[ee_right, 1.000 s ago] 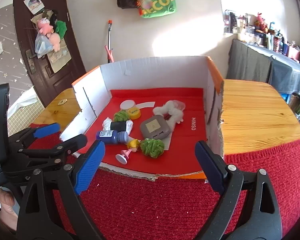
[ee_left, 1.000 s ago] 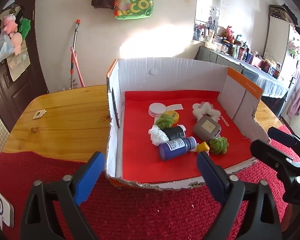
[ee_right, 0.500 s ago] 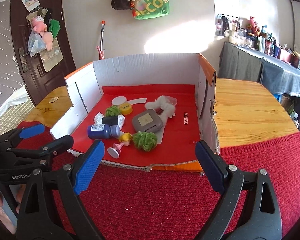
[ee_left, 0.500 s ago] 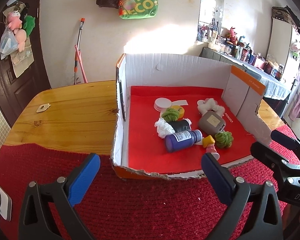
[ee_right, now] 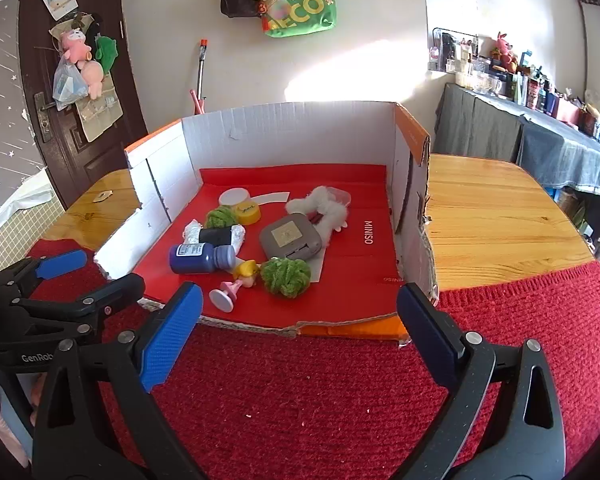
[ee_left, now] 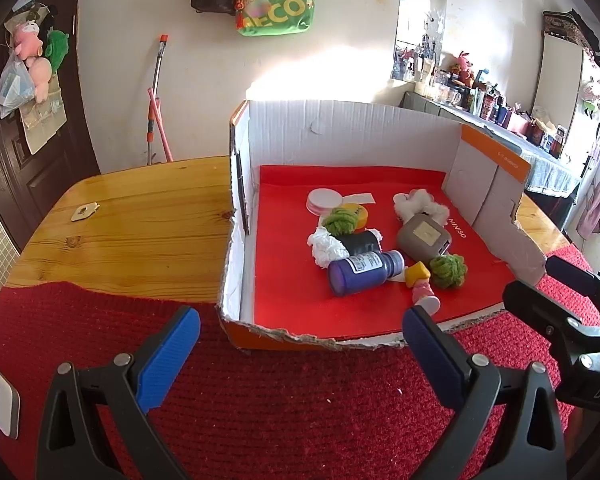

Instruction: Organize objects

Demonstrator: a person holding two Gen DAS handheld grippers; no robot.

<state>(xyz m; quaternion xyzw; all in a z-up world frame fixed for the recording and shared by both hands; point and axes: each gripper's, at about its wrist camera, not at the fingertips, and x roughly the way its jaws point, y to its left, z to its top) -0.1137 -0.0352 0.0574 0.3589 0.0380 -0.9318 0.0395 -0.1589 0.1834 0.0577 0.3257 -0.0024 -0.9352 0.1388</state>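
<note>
Cardboard box (ee_left: 352, 136), front wall torn low, sits on the wooden table (ee_left: 140, 232) with its near edge on the red knitted mat (ee_left: 300, 400); a red sheet printed MINISO lines its floor and everything loose lies on it. I read it left to right from the left wrist view. My left gripper (ee_left: 300, 354) hangs over the mat just short of the box, its blue pads (ee_left: 168, 354) spread wide with nothing between them; the jaws have just been opening. Inside the box, a crumpled white wad (ee_left: 324, 246) touches a black cylinder (ee_left: 360, 242), with a green yarn ball (ee_left: 340, 220) behind them, beside a yellow lid (ee_left: 358, 212) and a white lid (ee_left: 323, 201). In front lies a purple bottle (ee_left: 360, 272) on its side. Just right of its cap lies a small doll (ee_left: 420, 286), yellow head toward the bottle, pink base toward me. Next comes a second green yarn ball (ee_left: 449, 270), touching a grey rounded case (ee_left: 423, 238), and behind that a white fluffy toy (ee_left: 420, 206). At far right my right gripper (ee_right: 298, 336) also hovers above the mat by the torn front edge, pads apart and holding nothing; its jaws too have just been opening.
</note>
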